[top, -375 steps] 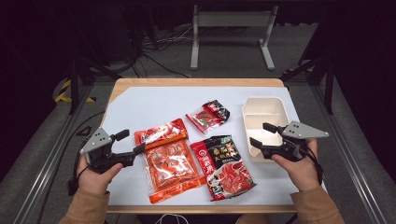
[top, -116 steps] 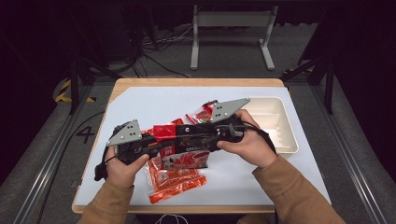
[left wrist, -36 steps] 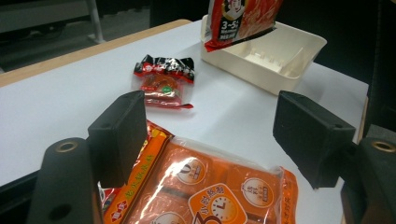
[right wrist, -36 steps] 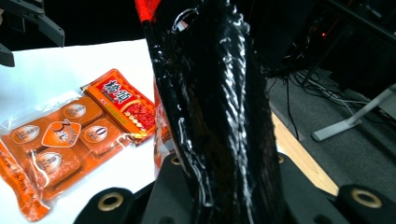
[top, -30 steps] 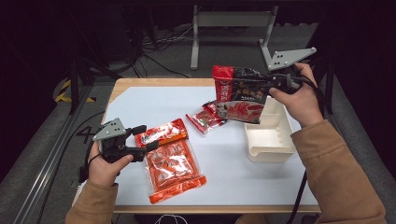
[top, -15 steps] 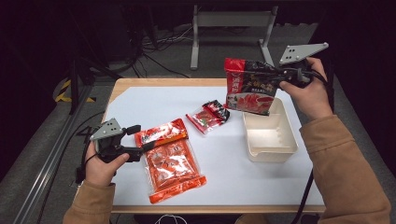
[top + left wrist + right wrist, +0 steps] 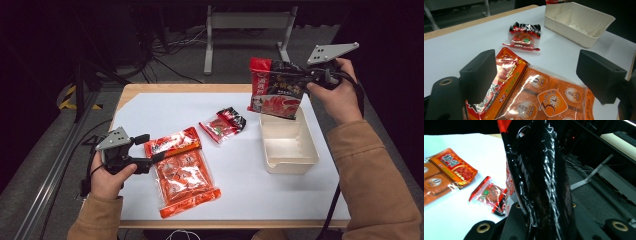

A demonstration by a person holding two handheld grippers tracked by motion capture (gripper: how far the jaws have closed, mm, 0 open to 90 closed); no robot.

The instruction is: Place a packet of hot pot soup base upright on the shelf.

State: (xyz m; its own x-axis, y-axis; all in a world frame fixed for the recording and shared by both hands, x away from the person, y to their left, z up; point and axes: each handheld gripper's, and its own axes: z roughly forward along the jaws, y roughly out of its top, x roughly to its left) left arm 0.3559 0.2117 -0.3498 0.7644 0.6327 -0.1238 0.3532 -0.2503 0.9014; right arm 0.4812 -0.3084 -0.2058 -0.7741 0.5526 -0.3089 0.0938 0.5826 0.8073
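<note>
The right gripper (image 7: 300, 79) — clamped on the glossy black-and-red sauce pouch (image 7: 275, 88) — has carried it above the far end of the cream plastic bin (image 7: 290, 145), ready to drop; the left gripper (image 7: 150, 148), its jaws just widened, straddles the orange pack (image 7: 182, 172).

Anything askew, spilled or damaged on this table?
Nothing spilled or torn. The orange packets lie overlapped and slanted on the table, under the open left tool. The right tool holds the black-and-red pouch above the cream tray.
</note>
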